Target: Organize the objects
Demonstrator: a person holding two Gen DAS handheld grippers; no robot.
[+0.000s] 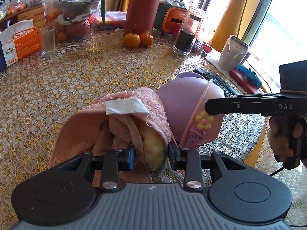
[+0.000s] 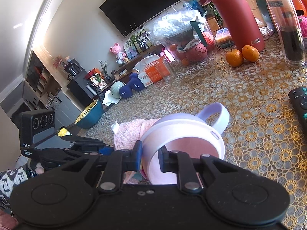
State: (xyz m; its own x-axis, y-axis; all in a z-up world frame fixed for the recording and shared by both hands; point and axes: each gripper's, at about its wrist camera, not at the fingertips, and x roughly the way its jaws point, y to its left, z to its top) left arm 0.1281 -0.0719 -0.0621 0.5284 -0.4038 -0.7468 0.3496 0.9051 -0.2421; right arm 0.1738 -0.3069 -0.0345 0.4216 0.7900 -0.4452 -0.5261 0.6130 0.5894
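The left tool [image 1: 151, 151] is clamping a yellowish sponge-like lump [image 1: 153, 143] wrapped in a pink towel [image 1: 122, 118], its blue pads pressing on either side; the towel is draping over and to the left of the tool's tips, a white label [image 1: 126, 106] showing on top. Just ahead and to the right of this tool a lilac mug [image 1: 184, 99] is lying tilted against the towel, above the lace-covered bench [image 1: 96, 72]. The right tool [image 2: 150, 156] is gripping the mug's pale rim [image 2: 182, 130], one pad outside the wall and one inside, with the handle [image 2: 216, 115] pointing away beyond the tips. In the left view this tool's arm is reaching in from the right, its tip at the rim above a yellow flower charm [image 1: 203, 119]. Far ahead two oranges [image 1: 138, 39] are sitting at the foot of a red flask [image 1: 144, 9]; a remote [image 2: 300, 103] is lying off to the right
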